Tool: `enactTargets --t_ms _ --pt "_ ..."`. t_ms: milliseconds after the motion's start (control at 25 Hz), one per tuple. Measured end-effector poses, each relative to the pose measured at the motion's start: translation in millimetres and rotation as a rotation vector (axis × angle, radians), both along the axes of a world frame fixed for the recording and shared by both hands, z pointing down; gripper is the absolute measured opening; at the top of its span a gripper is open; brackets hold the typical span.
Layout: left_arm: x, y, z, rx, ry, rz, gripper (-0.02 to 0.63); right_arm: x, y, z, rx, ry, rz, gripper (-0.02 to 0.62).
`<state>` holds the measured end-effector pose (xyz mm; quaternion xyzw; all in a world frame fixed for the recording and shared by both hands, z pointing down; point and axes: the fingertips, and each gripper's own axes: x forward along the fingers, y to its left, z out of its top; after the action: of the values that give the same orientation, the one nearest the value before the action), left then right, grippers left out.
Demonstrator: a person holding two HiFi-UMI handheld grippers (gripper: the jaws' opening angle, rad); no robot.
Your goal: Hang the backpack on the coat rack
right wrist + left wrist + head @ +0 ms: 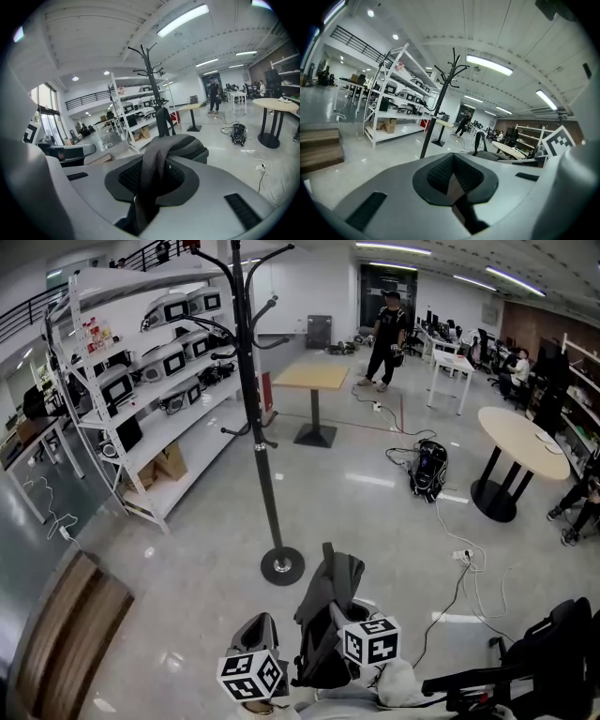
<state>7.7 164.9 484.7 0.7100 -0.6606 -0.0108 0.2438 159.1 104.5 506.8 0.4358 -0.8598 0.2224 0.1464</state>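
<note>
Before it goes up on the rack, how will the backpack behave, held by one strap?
Probably floppy: the strap drapes limply through the right tool. The backpack sags in folds, so it seems lightly loaded and may swing.

- backpack (323, 615): dark grey cloth, matt
- strap (152, 164): coarse grey mesh weave, rough
- coat rack (251, 399): black, smooth, apparently metal
- floor (187, 559): grey, glossy, mirrors ceiling lights
- table (311, 377): pale wood-look top, matt
</note>
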Motion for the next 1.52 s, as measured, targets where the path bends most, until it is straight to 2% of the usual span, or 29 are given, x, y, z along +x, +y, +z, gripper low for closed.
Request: enactTargets --t_ms 440,1160,1520 --pt "-7 -65 3 -0.017 -0.015 -0.006 0.003 -12 -62 6 -0.022 -0.001 -0.026 0.067" --pt "-38 -148 12 -0.034 -0.026 -0.043 0.003 -50 -154 10 -0.026 -0.009 -0.072 0.067" --pt "-67 -197 4 0.005 -0.034 -0.041 0.003 -67 -196 9 -0.023 -0.004 -0.047 0.067"
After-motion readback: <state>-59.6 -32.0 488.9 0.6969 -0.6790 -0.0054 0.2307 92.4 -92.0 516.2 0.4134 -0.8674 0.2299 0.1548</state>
